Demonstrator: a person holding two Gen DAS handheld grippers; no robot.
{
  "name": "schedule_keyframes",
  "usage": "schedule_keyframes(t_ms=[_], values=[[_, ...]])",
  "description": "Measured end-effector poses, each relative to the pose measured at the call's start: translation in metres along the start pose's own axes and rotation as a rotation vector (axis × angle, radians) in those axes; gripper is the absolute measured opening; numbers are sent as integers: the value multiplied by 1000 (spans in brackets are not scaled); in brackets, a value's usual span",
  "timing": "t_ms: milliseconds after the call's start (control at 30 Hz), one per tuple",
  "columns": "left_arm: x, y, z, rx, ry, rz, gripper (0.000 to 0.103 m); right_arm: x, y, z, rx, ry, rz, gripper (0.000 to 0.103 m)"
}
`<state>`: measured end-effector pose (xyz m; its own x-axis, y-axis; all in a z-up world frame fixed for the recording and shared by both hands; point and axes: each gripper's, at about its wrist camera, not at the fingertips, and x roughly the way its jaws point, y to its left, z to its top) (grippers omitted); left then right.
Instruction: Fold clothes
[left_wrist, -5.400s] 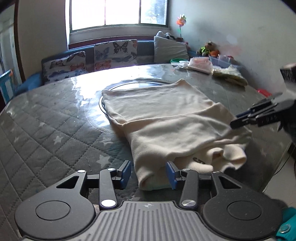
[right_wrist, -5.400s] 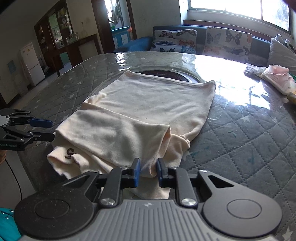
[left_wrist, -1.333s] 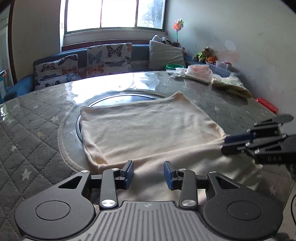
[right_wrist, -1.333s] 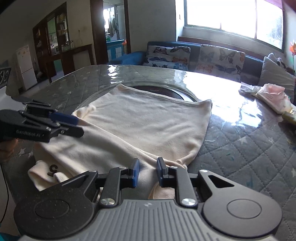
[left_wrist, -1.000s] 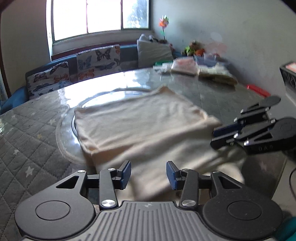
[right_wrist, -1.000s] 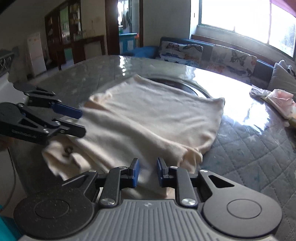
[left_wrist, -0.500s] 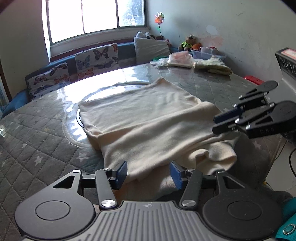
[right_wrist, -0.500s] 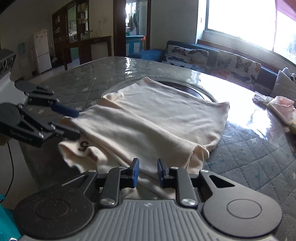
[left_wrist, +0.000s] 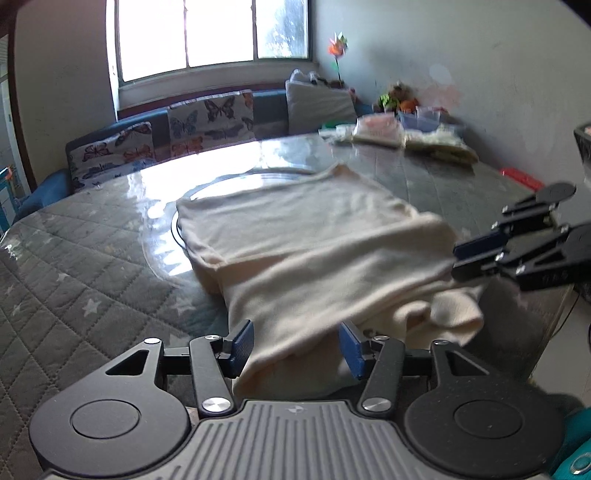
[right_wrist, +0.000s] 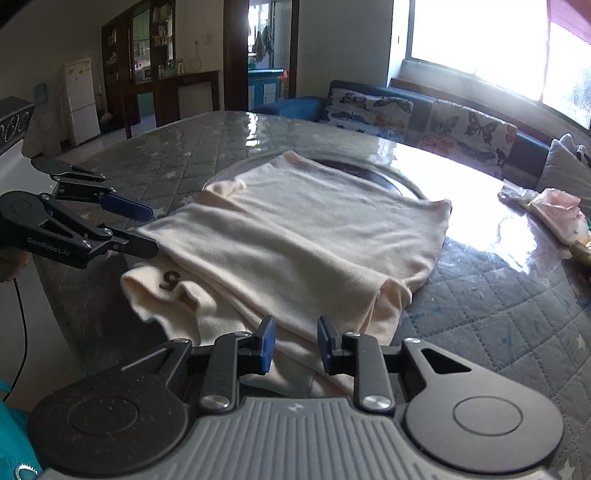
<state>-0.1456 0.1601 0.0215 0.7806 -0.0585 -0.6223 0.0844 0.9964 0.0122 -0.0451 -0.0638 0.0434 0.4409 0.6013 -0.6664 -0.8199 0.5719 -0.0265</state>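
Note:
A cream garment (left_wrist: 314, 251) lies on the round quilted table, its near part folded over and hanging at the table edge; it also shows in the right wrist view (right_wrist: 314, 236), with a dark "5" print (right_wrist: 170, 279) on the lower layer. My left gripper (left_wrist: 297, 343) is open, its blue pads either side of the near fold. My right gripper (right_wrist: 293, 341) is open over the garment's other near corner. Each gripper shows in the other's view: the right one (left_wrist: 476, 254), the left one (right_wrist: 142, 229).
The grey star-quilted table (left_wrist: 74, 266) has a glass turntable (left_wrist: 229, 181) under the garment. Bags and folded items (left_wrist: 406, 136) lie at the far right edge; a pink bundle (right_wrist: 554, 206) too. A butterfly-print sofa (left_wrist: 207, 118) stands behind.
Both grippers pulled the near part of the garment up and over toward the front, then let it drop. Both grippers now stand wider open at the near edge.

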Motion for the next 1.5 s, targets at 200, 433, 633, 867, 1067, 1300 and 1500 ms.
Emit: schedule_keyframes(t_ms=[200, 433, 633, 867, 1067, 1300, 1500], values=[[8, 3, 4, -40, 3, -8, 46, 5, -6, 6, 32, -24, -21, 24], [13, 4, -3, -24, 31, -14, 47, 3, -17, 5, 65, -6, -25, 24], [-2, -3, -2, 41, 12, -39, 47, 16, -29, 13, 88, -16, -45, 24], [-25, -15, -10, 116, 12, -97, 52, 15, -37, 18, 98, -28, -45, 24], [-28, -34, -14, 188, 22, -154, 52, 27, -37, 15, 106, -4, -41, 24], [-20, -49, -21, 259, 29, -173, 54, -5, -23, 11, -6, -7, -9, 26], [-15, -55, -23, 298, 6, -131, 50, -21, -6, 2, -123, 19, 15, 36]])
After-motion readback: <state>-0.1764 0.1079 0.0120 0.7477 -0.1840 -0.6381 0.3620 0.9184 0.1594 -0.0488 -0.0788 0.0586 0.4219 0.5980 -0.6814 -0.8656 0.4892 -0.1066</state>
